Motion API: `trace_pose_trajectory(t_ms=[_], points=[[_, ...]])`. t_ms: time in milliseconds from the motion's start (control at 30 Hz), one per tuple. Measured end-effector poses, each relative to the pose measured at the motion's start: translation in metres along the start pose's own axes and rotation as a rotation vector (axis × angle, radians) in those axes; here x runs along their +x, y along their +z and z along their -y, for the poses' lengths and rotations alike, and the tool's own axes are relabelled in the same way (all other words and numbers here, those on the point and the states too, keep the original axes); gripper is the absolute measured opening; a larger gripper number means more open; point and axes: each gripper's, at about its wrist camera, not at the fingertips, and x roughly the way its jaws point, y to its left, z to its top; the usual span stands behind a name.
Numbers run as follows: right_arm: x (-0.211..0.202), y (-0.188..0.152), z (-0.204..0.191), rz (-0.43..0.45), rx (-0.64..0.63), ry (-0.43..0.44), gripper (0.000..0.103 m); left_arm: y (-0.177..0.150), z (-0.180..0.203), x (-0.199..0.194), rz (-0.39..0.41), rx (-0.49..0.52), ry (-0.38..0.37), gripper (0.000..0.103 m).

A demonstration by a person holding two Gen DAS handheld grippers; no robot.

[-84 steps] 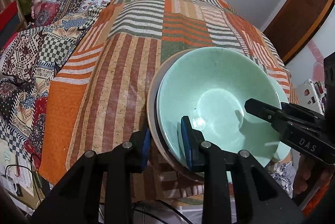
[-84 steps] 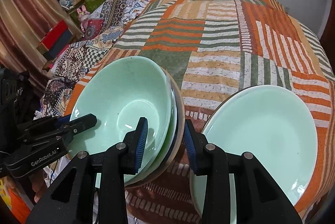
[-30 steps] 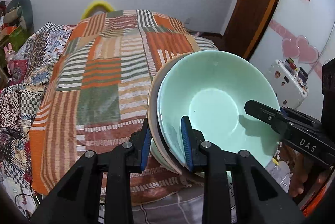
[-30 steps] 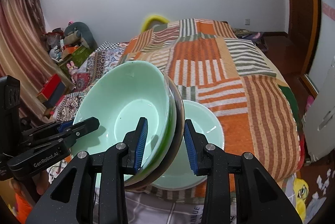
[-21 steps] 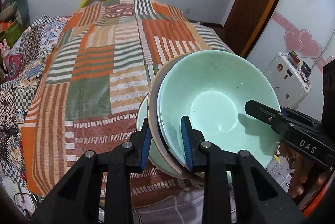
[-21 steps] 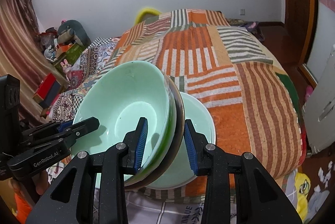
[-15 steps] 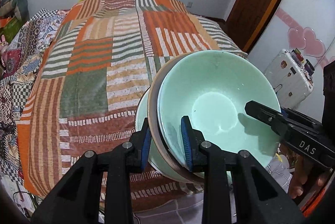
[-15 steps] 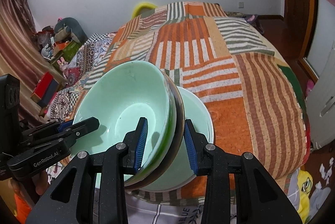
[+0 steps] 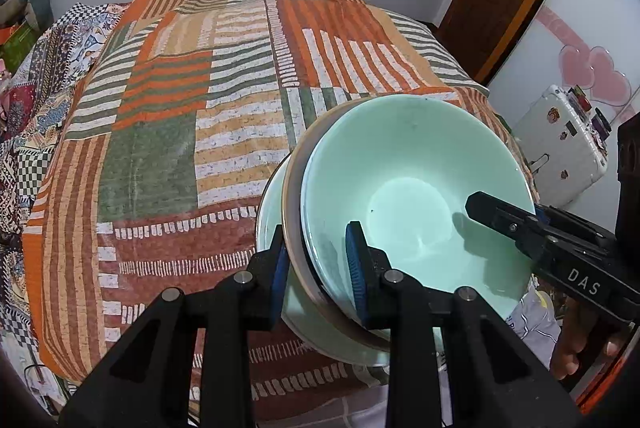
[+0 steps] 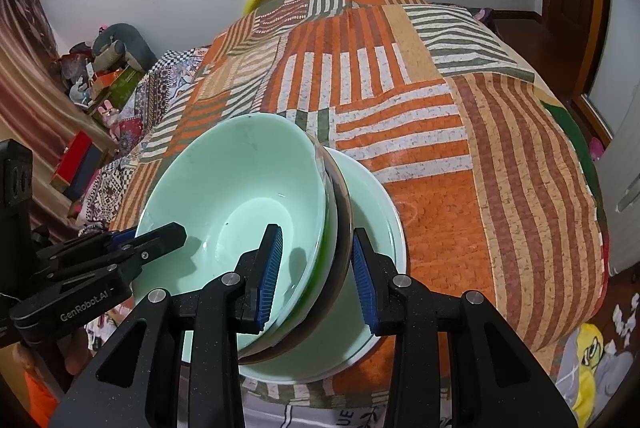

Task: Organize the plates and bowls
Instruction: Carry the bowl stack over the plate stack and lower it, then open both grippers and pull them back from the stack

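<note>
A stack of nested bowls, pale green bowl [image 9: 408,188] [image 10: 236,188] on top with a brown-rimmed one under it, hangs just above a pale green plate [image 10: 372,220] [image 9: 268,212] on the striped bed cover. My left gripper [image 9: 318,264] is shut on the stack's left rim, one blue pad inside the top bowl and one outside. On the opposite rim my right gripper [image 10: 316,268] is shut the same way. Each gripper also shows in the other's view, reaching over the far rim.
The patchwork bed cover [image 9: 168,116] [image 10: 500,148] stretches far behind and to both sides. The plate lies near the bed's front edge. A white suitcase [image 9: 560,148] and wooden door stand at the right; toys and boxes [image 10: 96,76] crowd the left.
Both grippers have sunk with the bowl stack and tipped further down. The stack now hangs close over the green plate, which has grown larger beneath it.
</note>
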Motion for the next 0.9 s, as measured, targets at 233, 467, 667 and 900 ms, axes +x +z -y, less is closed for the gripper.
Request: trace_pose_trajectory(t_ms=[233, 467, 667, 900], points=[[0.001, 0.001, -0.004, 0.014, -0.021, -0.009, 0.032, 0.0, -0.003, 0.004, -0.005, -0.006, 0.0, 0.027], [0.003, -0.002, -0.003, 0.016, -0.027, -0.005, 0.035, -0.004, 0.0, 0.006, -0.005, 0.013, 0.016, 0.028], [-0.008, -0.008, -0.001, 0.015, -0.025, -0.005, 0.05, -0.009, -0.004, -0.008, 0.017, 0.008, 0.035, 0.041], [-0.048, -0.008, -0.008, 0.092, -0.051, -0.01, 0.05, -0.016, -0.006, -0.069, 0.144, 0.007, 0.031, 0.041]])
